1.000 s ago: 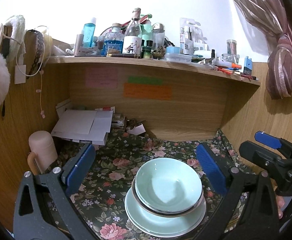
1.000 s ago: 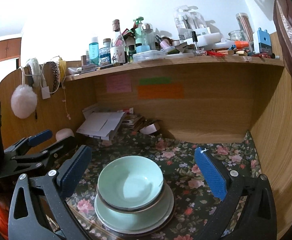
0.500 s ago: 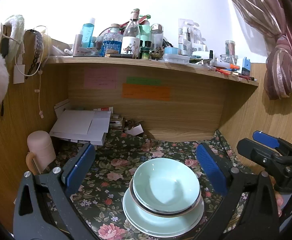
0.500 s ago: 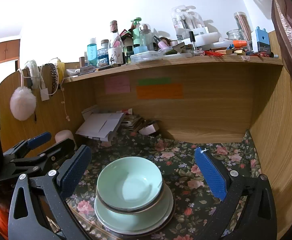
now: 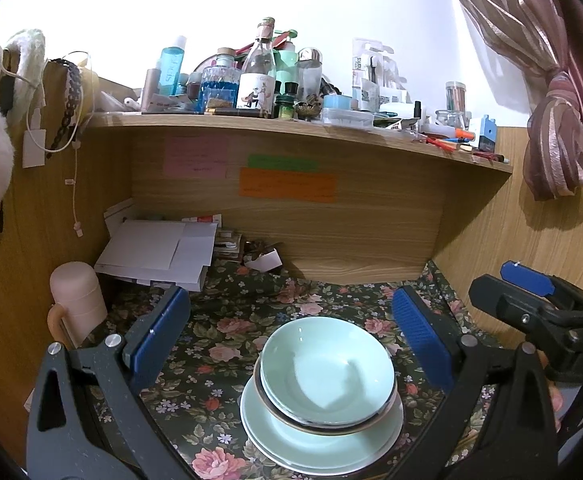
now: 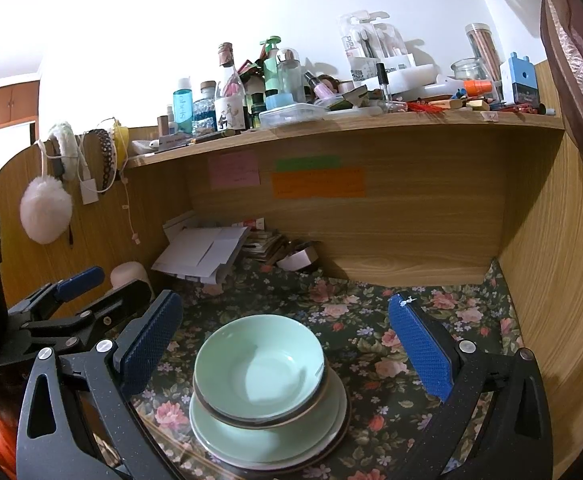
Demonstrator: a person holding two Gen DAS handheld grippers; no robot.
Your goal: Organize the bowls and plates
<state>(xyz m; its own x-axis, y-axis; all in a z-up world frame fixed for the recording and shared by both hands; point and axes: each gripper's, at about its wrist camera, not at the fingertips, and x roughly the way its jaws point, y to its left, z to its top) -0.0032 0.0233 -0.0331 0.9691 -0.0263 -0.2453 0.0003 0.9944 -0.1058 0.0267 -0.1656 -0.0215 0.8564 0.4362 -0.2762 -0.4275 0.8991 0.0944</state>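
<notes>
My left gripper [image 5: 291,332] has its blue pads spread wide, holding nothing; my right gripper [image 6: 287,344] is equally wide apart and empty. Between the pads, toward 6 o'clock, pale green bowls [image 5: 327,376] sit stacked on green plates [image 5: 291,436] (exact count unclear) on the floral tablecloth [image 5: 219,344]. At 12 o'clock, a cluttered wooden shelf [image 5: 291,130].

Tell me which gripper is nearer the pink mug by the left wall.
Left. The left gripper hangs open beside the pink mug, its left finger just to the mug's right. The right gripper, also open, sits farther right, beyond the left gripper.
</notes>
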